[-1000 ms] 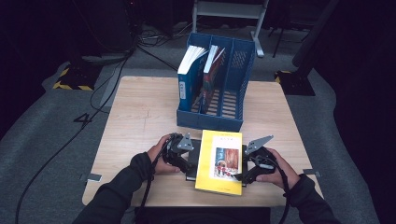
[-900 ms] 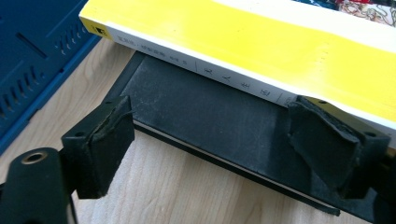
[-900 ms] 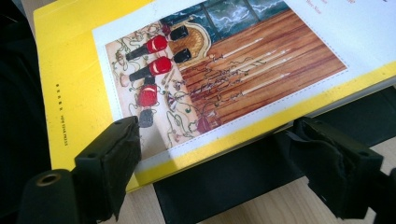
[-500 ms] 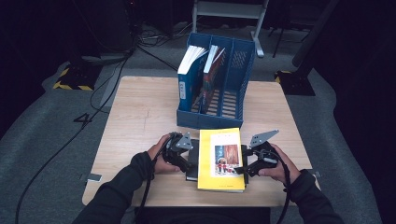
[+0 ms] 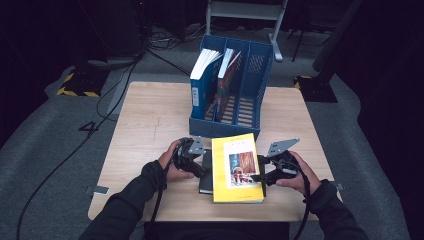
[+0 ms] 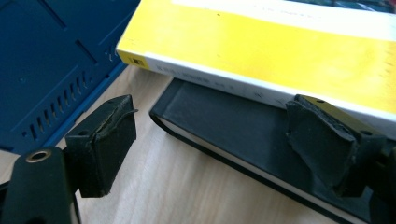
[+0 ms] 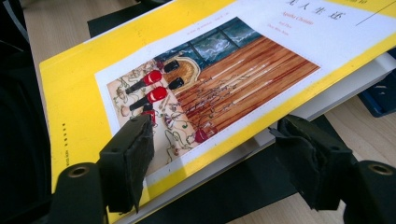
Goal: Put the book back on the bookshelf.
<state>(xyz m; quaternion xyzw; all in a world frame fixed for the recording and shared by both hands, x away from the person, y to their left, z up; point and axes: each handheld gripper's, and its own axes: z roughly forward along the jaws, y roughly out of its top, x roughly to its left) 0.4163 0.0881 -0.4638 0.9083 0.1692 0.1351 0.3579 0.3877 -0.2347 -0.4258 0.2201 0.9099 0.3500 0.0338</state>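
Two books stacked: yellow book (image 5: pixel 236 167) lies on top of a black book (image 5: pixel 205 172), near the front edge of the table (image 5: pixel 150 120), just before the blue file rack (image 5: pixel 250 75).
Left gripper (image 5: pixel 192 160): jaws spread, nothing between the pads; in the left gripper view they straddle the black book's spine edge (image 6: pixel 224 135) without pressing it.
Left-side advice: keep low and level; steady the black book so it does not slide.
Right gripper (image 5: pixel 265 172): jaws have just been closing; yellow book's edge (image 7: pixel 243 140) sits between them, upper pad (image 7: pixel 133 154) over the cover, lower below. Contact probably not yet made.
Right-side advice: bite only the yellow book, deep past the edge, before lifting.
Writing: cover reads "Agatha Christie" under Chinese characters; smaller print illegible.
Rack: two books stand in its left compartments.
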